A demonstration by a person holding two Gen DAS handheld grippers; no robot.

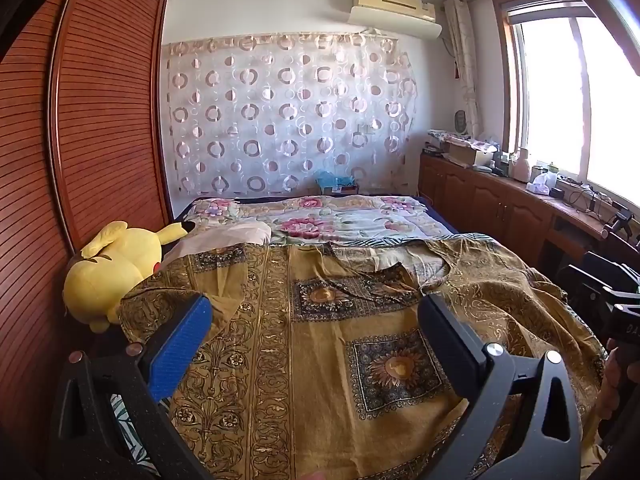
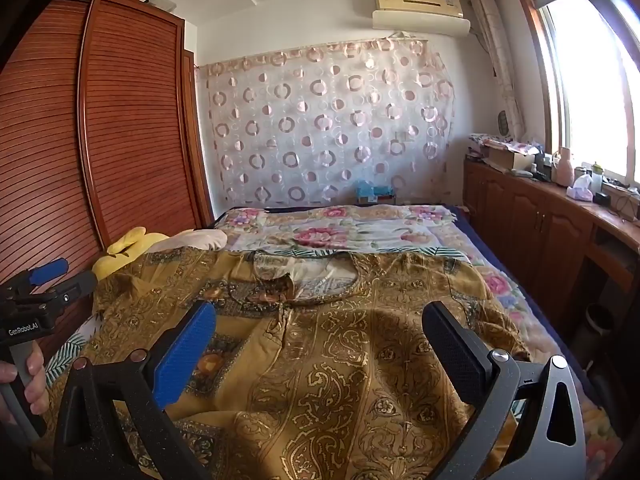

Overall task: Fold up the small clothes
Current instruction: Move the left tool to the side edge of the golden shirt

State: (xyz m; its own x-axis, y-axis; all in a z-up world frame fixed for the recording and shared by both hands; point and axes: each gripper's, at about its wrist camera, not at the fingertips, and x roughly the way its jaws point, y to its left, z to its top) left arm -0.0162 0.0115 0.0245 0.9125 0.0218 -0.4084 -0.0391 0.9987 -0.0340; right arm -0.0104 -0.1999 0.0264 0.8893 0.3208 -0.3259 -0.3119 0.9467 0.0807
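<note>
A mustard-gold patterned garment [image 1: 340, 340] lies spread flat on the bed, neckline toward the far side; it also shows in the right wrist view [image 2: 340, 352]. My left gripper [image 1: 316, 308] hovers above its left part, jaws wide open and empty, blue pad on the left finger. My right gripper [image 2: 320, 316] hovers above its right part, jaws wide open and empty. The left gripper also appears at the left edge of the right wrist view [image 2: 40, 292], held by a hand. The right gripper's body shows at the right edge of the left wrist view [image 1: 612, 300].
A yellow plush toy [image 1: 112, 272] lies at the bed's left side beside a wooden wardrobe [image 1: 80, 140]. A floral quilt [image 1: 328, 220] covers the far bed. A wooden cabinet [image 1: 500, 196] with clutter runs along the right under the window.
</note>
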